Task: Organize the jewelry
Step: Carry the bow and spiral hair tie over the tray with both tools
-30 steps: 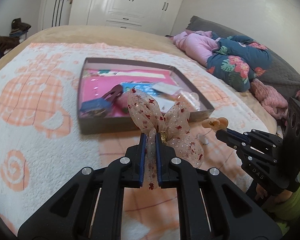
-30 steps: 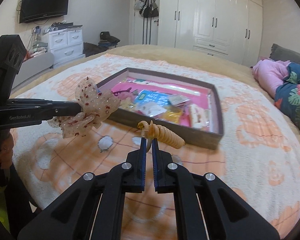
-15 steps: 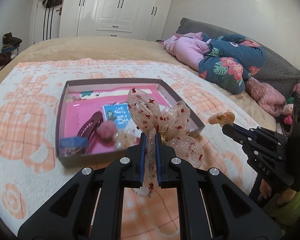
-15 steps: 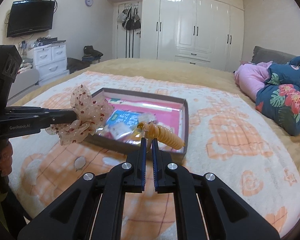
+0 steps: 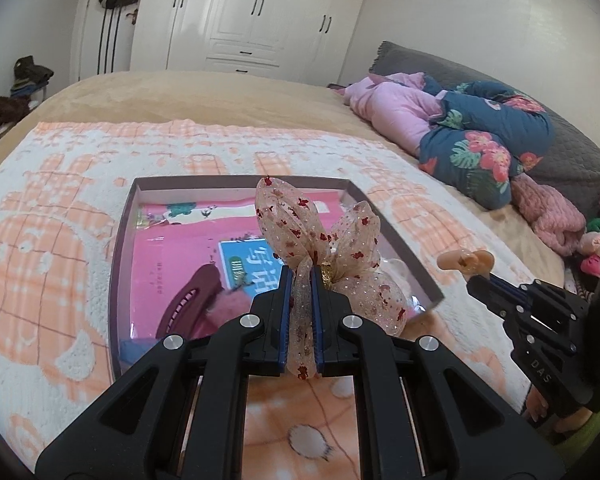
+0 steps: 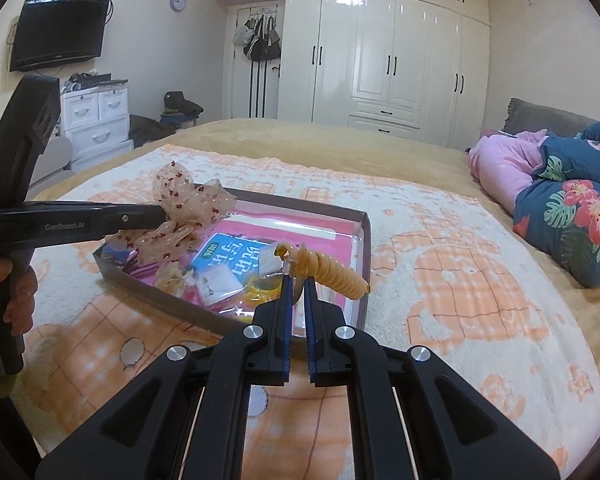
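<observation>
Over the box's (image 5: pixel 120 264) near edge, my left gripper (image 5: pixel 303 280) clenches the gauzy bow (image 5: pixel 324 248) by its tail: light, floppy, crushable. My right gripper (image 6: pixel 296 280) pinches the springy coil tie (image 6: pixel 332 274) near its end.

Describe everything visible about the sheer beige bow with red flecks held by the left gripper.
The sheer beige bow with red flecks looks like glittery organza: two upright loops, two lower lobes and a small gold knot at the centre. One tail is pinched between the shut fingers of the left gripper. It hangs in the air over the near edge of the shallow dark-rimmed box, touching nothing but the gripper.
</observation>
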Motion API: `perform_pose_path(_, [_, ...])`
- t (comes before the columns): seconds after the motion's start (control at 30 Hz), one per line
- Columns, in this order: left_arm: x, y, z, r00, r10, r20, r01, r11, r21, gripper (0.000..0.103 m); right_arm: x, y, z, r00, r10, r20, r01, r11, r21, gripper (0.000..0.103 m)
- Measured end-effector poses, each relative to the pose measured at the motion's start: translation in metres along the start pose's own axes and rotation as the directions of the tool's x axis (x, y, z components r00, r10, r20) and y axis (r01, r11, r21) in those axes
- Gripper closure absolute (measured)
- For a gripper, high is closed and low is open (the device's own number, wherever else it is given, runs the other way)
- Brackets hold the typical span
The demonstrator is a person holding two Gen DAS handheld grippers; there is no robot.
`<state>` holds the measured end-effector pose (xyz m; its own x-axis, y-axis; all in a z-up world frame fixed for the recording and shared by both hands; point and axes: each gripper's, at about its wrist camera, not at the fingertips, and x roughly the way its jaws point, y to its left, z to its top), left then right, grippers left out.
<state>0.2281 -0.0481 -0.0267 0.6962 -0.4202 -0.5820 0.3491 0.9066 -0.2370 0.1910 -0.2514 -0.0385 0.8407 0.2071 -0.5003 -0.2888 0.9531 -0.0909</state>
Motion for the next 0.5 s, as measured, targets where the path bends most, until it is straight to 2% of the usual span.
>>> perform_pose_path(0.5, [0.036,0.017,0.002,0.998,0.038,-0.054,-0.038,0.999,-0.008,0.099,0.055,0.034,-0.004,0.993,0.069,-0.092,-0.076,0.994,-0.072,0.097])
